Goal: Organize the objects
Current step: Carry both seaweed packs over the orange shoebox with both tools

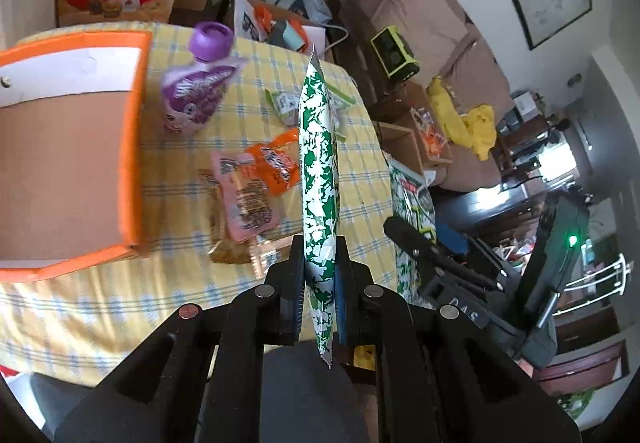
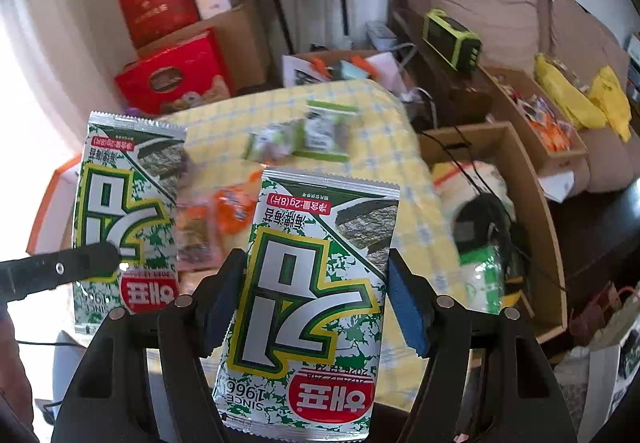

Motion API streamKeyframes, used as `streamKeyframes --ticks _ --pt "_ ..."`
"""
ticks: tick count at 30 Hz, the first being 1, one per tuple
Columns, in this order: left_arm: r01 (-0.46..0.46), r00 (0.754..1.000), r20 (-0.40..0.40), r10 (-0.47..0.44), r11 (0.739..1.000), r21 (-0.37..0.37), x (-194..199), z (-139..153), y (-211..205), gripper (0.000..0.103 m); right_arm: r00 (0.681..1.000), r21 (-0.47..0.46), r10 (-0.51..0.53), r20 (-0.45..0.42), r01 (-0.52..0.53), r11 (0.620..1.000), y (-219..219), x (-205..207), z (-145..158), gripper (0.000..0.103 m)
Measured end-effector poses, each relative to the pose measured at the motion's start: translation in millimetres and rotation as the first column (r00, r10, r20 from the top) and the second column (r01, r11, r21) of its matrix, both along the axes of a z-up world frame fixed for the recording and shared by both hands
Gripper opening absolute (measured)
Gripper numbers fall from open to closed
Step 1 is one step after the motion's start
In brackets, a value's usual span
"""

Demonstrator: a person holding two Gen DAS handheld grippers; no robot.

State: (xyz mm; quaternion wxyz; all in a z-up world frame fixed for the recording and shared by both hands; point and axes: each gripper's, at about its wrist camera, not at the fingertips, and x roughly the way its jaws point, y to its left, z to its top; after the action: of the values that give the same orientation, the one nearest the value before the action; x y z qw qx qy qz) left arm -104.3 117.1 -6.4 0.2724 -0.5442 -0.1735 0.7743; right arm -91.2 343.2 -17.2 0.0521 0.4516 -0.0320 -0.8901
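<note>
1. Left tool: clamped on a seaweed snack packet, held edge-on above the surface.
2. Right tool: its blue pads grip the side edges of a second seaweed packet, face toward the camera.
3. Orange-rimmed cardboard box: left part of the surface.
4. Purple spouted pouch: near the far edge, beside the box.
5. Orange snack packet and pink packet: mid-surface.
</note>
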Motion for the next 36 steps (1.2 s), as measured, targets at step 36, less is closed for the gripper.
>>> streamKeyframes --ticks 36 --pt "-0.235 0.972 -0.005 0.236 0.969 -0.080 -26.5 6.9 -184.2 0.011 0.955 -0.071 0.296 -0.005 -0.296 0.953 -201.4 -60.2 31.9 0.070"
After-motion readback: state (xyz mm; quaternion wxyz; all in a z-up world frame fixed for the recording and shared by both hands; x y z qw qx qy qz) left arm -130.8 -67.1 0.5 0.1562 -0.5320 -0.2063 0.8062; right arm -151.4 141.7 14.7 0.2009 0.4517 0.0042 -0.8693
